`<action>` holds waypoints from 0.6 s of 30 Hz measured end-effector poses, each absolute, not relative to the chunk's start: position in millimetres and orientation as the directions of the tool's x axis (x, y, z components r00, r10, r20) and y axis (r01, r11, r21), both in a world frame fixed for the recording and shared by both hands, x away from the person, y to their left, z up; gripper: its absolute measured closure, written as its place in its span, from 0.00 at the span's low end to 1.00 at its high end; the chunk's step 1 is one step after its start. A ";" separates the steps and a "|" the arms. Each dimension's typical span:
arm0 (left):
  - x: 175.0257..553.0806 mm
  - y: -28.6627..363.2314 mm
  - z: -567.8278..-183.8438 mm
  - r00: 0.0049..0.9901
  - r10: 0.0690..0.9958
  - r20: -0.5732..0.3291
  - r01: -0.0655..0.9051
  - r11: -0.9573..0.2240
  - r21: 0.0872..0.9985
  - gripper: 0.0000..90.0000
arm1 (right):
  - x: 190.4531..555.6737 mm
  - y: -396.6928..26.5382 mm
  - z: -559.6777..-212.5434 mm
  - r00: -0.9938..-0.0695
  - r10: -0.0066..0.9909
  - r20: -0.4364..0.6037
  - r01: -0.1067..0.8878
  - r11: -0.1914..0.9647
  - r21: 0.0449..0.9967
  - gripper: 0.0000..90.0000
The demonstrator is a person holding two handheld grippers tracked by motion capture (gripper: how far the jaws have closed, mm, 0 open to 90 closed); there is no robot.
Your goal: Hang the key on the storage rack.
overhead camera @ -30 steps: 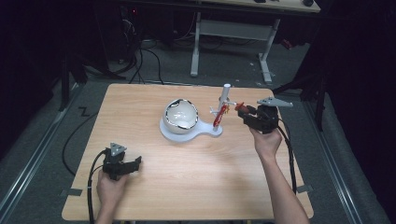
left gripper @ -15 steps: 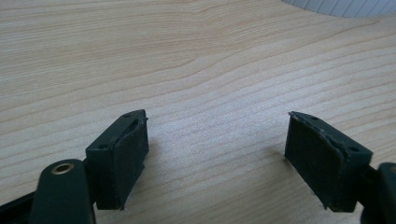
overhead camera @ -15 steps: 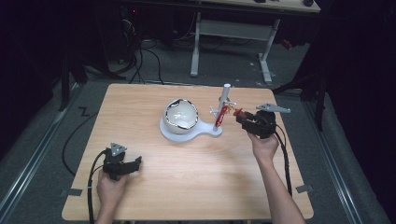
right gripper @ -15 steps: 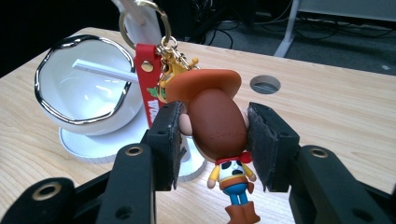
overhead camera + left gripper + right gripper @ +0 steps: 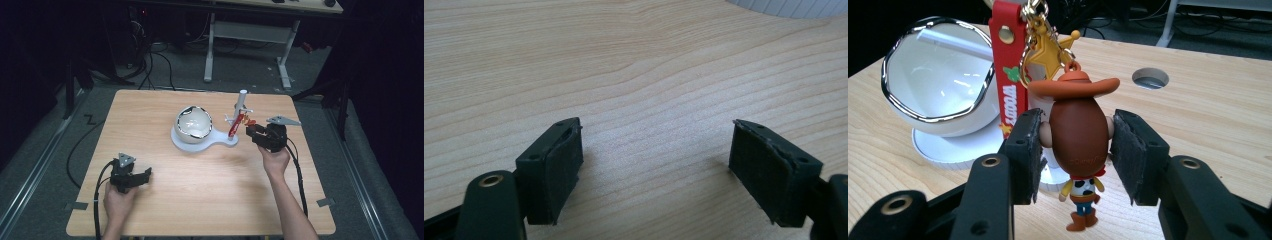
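Observation:
A cowboy figure keychain (image 5: 1079, 135) with a brown hat, a gold star (image 5: 1048, 50) and a red strap (image 5: 1008, 75) hangs from a white post (image 5: 242, 97). The post rises from a white stand (image 5: 200, 142), which also carries a round white bowl with a chrome rim (image 5: 194, 122). My right gripper (image 5: 250, 131) is level with the figure. Its jaws stand open on either side of the figure's head (image 5: 1075, 150), the pads close to the ears. My left gripper (image 5: 147, 174) rests low at the front left of the table, open, with bare wood between its pads (image 5: 656, 160).
The wooden table (image 5: 200, 200) has a round cable hole (image 5: 1150, 77) behind the stand. A white desk frame (image 5: 250, 35) and cables on the floor lie beyond the far edge. A cable trails from each gripper toward the front edge.
My right gripper has moved left toward the stand, bringing its jaws around the hanging figure. The left gripper has stayed where it was.

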State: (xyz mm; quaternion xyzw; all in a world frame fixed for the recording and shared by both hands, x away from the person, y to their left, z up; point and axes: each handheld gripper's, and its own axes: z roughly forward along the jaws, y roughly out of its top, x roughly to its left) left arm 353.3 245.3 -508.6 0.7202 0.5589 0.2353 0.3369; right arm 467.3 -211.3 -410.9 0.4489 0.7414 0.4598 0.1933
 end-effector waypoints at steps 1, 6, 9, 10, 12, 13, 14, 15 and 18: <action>353.3 245.4 -508.6 0.265 0.964 -0.038 0.647 -0.148 0.748 0.24 | 467.3 -210.5 -411.2 -0.523 0.843 0.124 0.487 0.176 0.856 0.63; 353.4 245.3 -508.6 0.264 0.964 -0.038 0.647 -0.148 0.749 0.24 | 468.9 -205.8 -414.7 -0.528 0.840 0.120 0.485 0.183 0.855 0.62; 353.3 245.1 -508.6 0.265 0.964 -0.037 0.647 -0.149 0.748 0.24 | 470.1 -203.2 -415.8 -0.518 0.846 0.126 0.490 0.173 0.854 0.62; 353.4 245.1 -508.6 0.265 0.964 -0.036 0.647 -0.150 0.748 0.24 | 470.8 -202.4 -416.1 -0.516 0.847 0.127 0.491 0.171 0.854 0.62; 353.4 245.3 -508.6 0.265 0.963 -0.038 0.647 -0.149 0.748 0.24 | 471.4 -200.7 -416.4 -0.516 0.848 0.125 0.492 0.174 0.853 0.62; 353.4 245.3 -508.6 0.265 0.963 -0.038 0.647 -0.149 0.748 0.24 | 471.4 -200.0 -416.7 -0.516 0.848 0.124 0.492 0.175 0.853 0.62; 353.4 245.2 -508.6 0.265 0.963 -0.037 0.647 -0.149 0.748 0.24 | 471.4 -199.6 -416.9 -0.517 0.847 0.124 0.493 0.177 0.852 0.62; 353.4 245.2 -508.6 0.265 0.963 -0.037 0.647 -0.149 0.748 0.24 | 471.3 -199.1 -417.1 -0.517 0.847 0.125 0.495 0.176 0.851 0.62; 353.5 245.3 -508.6 0.265 0.963 -0.038 0.646 -0.148 0.748 0.24 | 470.9 -199.1 -416.5 -0.515 0.849 0.120 0.492 0.179 0.852 0.63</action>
